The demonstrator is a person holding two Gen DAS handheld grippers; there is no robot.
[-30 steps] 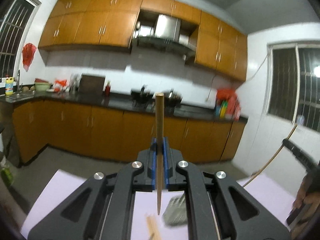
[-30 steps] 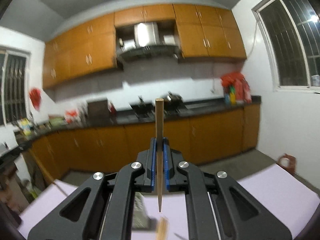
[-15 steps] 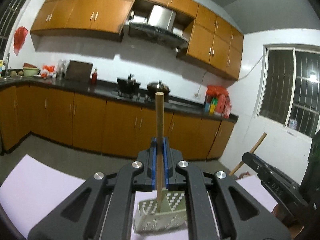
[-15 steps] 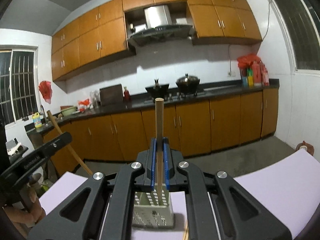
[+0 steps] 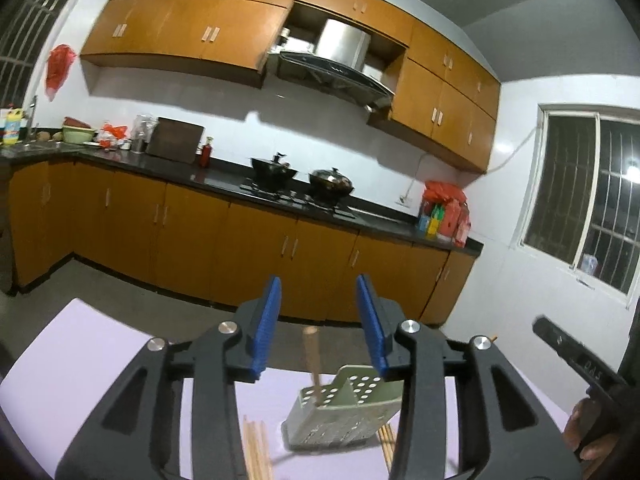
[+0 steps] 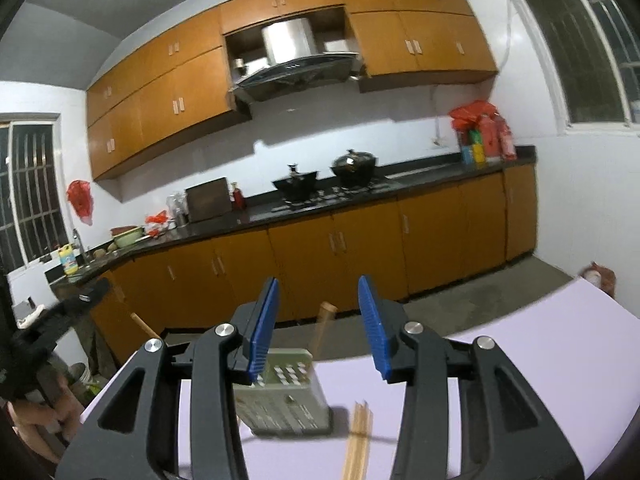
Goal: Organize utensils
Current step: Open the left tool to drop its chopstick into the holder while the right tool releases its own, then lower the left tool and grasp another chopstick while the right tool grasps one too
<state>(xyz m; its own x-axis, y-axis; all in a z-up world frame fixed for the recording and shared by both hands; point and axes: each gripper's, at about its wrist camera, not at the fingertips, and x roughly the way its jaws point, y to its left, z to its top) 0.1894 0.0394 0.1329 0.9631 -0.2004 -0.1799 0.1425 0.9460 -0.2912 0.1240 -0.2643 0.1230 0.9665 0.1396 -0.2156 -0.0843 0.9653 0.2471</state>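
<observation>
My left gripper [image 5: 320,324] is opening; a wooden chopstick [image 5: 310,354] stands loose between its blue pads, apart from both, its lower end in the green perforated utensil holder [image 5: 344,412]. My right gripper [image 6: 318,324] is opening too, and its chopstick [image 6: 325,330] is free of the pads, tilted, dropping into the same holder [image 6: 280,392]. More chopsticks lie flat on the lilac table: beside the holder [image 5: 256,448] in the left wrist view, and right of it [image 6: 358,436] in the right wrist view.
The lilac table [image 5: 100,360] ends ahead of the holder, with floor and orange kitchen cabinets [image 5: 192,240] beyond. In the left wrist view the other gripper [image 5: 576,356] and a hand [image 5: 592,436] are at the right edge; in the right wrist view they sit at the left edge [image 6: 68,308].
Both grippers were shut on upright chopsticks; now both stand open and the chopsticks have slipped down into the holder. Both views have sunk and rolled.
</observation>
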